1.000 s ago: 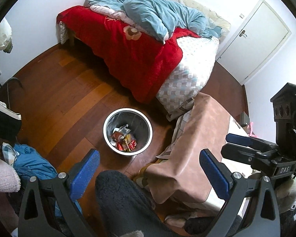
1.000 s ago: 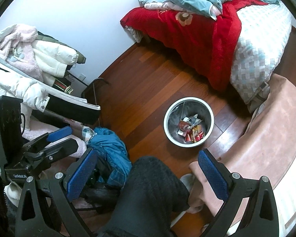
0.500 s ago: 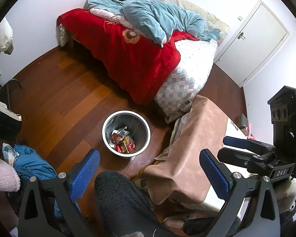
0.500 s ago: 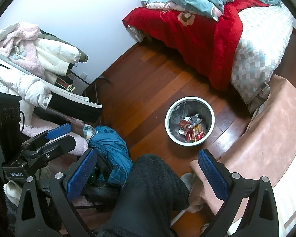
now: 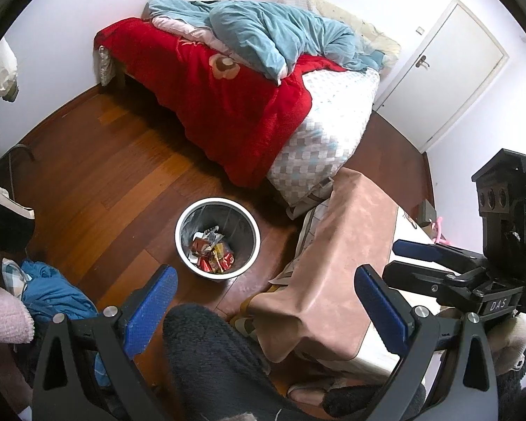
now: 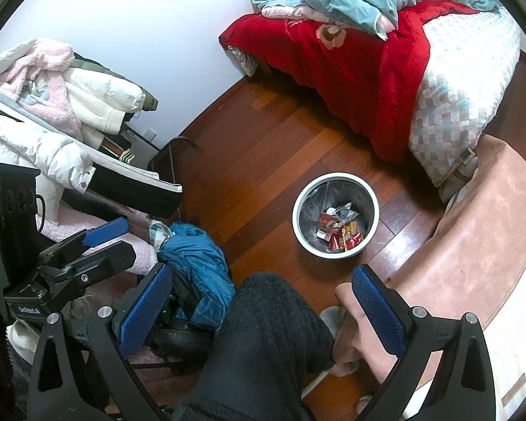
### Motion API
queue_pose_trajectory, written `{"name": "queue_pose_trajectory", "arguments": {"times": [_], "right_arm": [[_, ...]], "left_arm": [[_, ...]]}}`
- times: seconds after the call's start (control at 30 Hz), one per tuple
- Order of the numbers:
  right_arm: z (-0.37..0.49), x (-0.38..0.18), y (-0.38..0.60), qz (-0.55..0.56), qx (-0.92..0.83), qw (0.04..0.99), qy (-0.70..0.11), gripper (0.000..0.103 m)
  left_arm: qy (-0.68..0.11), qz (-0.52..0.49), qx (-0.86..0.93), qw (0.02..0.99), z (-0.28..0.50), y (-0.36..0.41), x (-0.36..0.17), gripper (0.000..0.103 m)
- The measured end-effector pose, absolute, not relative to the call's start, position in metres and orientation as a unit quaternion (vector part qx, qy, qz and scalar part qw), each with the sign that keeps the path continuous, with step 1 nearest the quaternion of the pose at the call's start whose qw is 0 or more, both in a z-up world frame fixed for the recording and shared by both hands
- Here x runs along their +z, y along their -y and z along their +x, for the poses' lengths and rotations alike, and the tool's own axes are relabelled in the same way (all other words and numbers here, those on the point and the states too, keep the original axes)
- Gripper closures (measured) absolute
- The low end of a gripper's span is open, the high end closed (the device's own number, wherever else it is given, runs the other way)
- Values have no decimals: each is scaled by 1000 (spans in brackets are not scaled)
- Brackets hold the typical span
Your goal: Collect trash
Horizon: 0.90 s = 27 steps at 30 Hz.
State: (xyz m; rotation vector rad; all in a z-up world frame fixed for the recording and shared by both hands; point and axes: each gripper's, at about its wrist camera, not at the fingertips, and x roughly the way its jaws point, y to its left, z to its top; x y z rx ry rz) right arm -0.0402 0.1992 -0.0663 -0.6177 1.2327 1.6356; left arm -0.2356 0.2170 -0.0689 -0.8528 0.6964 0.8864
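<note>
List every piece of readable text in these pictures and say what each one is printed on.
"DAS": white letters on the body of the right gripper, seen from the left wrist camera.
White label on the body of the left gripper, seen from the right wrist camera: too blurred to read.
Wrappers in the trash bin: print too small to read.

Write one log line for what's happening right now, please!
left gripper: open, holding nothing | right gripper: open, holding nothing | bin: on floor, wrappers inside

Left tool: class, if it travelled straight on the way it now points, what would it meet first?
Probably the trash bin on the wooden floor, lying just ahead between the open fingers of the left tool; nothing visibly intervenes, though depth is unclear.
</note>
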Motion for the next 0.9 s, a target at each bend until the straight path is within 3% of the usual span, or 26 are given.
{"name": "queue_pose_trajectory", "arguments": {"times": [0.9], "right_arm": [[-36, -57, -196, -257, 675, 479, -500, 0]], "left_arm": [[-314, -394, 404, 764, -229, -213, -63, 0]]}}
